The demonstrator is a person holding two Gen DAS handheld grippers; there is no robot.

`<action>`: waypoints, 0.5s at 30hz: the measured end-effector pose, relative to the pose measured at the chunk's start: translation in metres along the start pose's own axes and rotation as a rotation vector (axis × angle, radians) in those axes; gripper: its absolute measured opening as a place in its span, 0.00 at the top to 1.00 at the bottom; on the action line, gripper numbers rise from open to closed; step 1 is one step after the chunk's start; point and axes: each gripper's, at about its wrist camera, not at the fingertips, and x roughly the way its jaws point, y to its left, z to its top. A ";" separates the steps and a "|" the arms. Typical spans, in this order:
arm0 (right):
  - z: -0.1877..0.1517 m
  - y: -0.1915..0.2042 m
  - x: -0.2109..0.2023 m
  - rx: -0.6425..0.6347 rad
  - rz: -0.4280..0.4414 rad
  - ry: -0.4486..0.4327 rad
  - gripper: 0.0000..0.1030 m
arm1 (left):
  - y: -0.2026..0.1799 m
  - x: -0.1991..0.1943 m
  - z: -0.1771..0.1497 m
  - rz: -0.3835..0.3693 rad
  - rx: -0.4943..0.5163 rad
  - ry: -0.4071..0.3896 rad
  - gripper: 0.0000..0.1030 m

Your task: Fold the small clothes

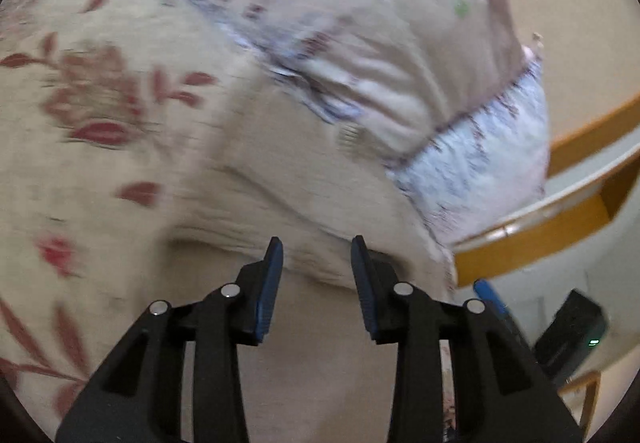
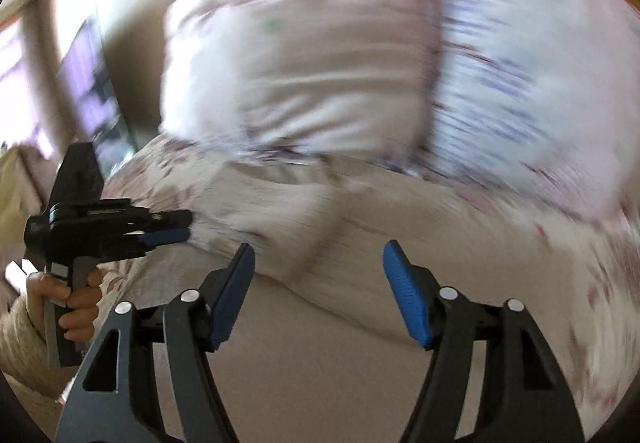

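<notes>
Both grippers stand apart over the bed, neither one clamped on anything. Seen from its own camera, the left gripper (image 1: 317, 243) has its two blue pads (image 1: 269, 291) separated by a moderate gap, with nothing between them; the tips sit just in front of a raised edge of the beige garment (image 1: 280, 183), and whether they touch it cannot be told. From the right wrist view the same left gripper (image 2: 176, 229) appears side-on at the left, held by a hand (image 2: 76, 303) in a cream knitted sleeve (image 2: 20, 343), its tips at the garment's left edge. The right gripper (image 2: 318, 249) holds its jaws wider, the blue pads (image 2: 408, 295) well apart and empty, above the near part of the cloth.

The garment is a pale beige, crinkled piece lying on the floral bedsheet (image 1: 92, 99) (cream with dark red flowers and leaves). It is creased and rumpled, with a fold ridge running across it and a thicker, doubled-up edge nearest the grippers; its colour is so close to the sheet's that its full outline is hard to trace, and both views are blurred. Behind it rests a pillow (image 1: 380, 43) in pinkish fabric, with a white, purple-streaked band (image 1: 480, 163) at one end. Beyond the pillow's end, a wooden bed frame (image 1: 532, 243) shows
</notes>
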 end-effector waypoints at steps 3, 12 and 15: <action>0.014 0.039 0.040 -0.115 0.057 0.043 0.49 | 0.012 -0.002 0.000 0.060 0.004 0.004 0.67; 0.007 0.080 0.118 -0.290 0.014 0.210 0.57 | 0.016 -0.001 -0.002 0.116 0.064 0.029 0.71; 0.002 0.083 0.126 -0.314 -0.012 0.214 0.57 | 0.010 0.001 -0.003 0.145 0.101 0.038 0.71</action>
